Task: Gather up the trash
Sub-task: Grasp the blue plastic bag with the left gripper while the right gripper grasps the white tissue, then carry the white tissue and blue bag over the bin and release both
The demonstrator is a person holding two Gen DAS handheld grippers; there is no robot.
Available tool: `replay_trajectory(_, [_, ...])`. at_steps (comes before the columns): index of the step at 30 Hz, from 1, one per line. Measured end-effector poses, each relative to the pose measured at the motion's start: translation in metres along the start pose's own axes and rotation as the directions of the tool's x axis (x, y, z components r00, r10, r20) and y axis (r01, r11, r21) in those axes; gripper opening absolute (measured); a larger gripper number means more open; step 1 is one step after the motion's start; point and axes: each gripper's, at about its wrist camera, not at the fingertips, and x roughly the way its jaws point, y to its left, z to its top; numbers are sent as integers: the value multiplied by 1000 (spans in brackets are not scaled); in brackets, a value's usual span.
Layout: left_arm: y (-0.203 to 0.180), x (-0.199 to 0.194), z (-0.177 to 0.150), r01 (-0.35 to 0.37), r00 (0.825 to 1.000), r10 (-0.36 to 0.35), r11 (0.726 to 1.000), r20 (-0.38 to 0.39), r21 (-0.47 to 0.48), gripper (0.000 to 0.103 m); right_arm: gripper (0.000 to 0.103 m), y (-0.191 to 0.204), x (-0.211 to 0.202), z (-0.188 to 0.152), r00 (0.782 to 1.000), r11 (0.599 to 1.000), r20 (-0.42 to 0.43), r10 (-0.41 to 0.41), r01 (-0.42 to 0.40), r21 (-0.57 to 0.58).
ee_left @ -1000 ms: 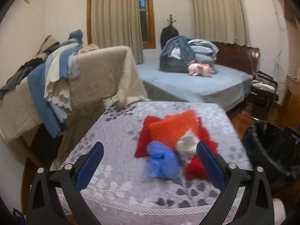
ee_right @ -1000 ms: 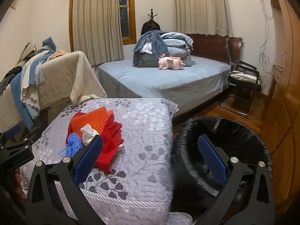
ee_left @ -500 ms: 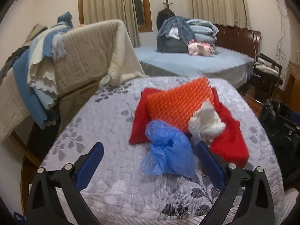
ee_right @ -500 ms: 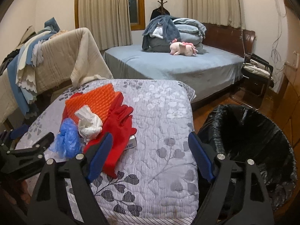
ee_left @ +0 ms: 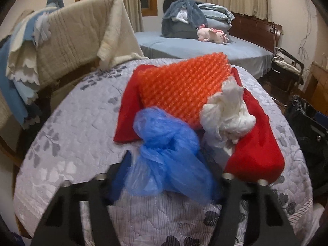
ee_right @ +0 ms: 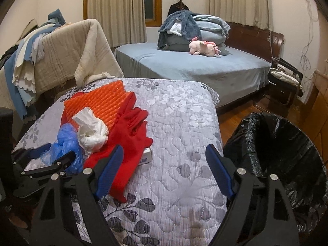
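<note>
Warm dim indoor light; fisheye edges warped; left view motion-blurred.

Both views are fisheye cameras riding on the hand-held grippers, looking forward and downward along the fingers. The left wrist view sits close over the quilted table point(ee_left: 78, 135), with the blue plastic bag point(ee_left: 168, 160) filling its lower middle, somewhat blurred. The right wrist view stands farther right and a little farther back, taking in the black-lined bin point(ee_right: 287, 143) at its right edge. The 2 views share the table, the trash pile, the bed point(ee_right: 194, 67) and curtains behind; the left gripper point(ee_right: 51, 160) shows in the right view's lower left.
</note>
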Motion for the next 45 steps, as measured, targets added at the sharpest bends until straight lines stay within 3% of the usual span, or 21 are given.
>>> replay_trajectory(4, [2,-9,-1,6,1000,-7,1000,19,14,33,80,9,0,4,999,999,11,30,-30,-11])
replay_trajectory(9, [20,-23,1,5,999,-4,1000,34,-19,24,80,30,2,10,996,996,20,84,-83,-39])
replay_trajectory(15, [49,-37,7,-32,998,36,998,61,-54,22,79,56,12,15,991,989,11,135,-134,-66])
replay_trajectory(20, [67,-41,11,-67,995,72,995,69,-71,22,72,78,28,18,984,980,-16,176,-177,-93])
replay_trajectory(24, [72,-43,14,-72,994,77,995,77,-71,22,69,92,42,16,985,977,-46,164,-169,-129])
replay_trajectory(30, [74,-47,15,-77,993,83,994,81,-72,22,44,99,55,11,980,968,-97,172,-186,-169])
replay_trajectory(32, [74,-47,15,-76,993,82,994,81,-72,22,37,97,51,13,975,963,-91,202,-214,-163])
replay_trajectory(39, [69,-58,22,-73,991,79,996,107,-59,22,35,82,14,32,953,947,-4,303,-301,-110])
replay_trajectory(45, [49,-76,37,-45,987,47,999,155,-16,22,35,50,-20,48,960,962,75,270,-265,-70])
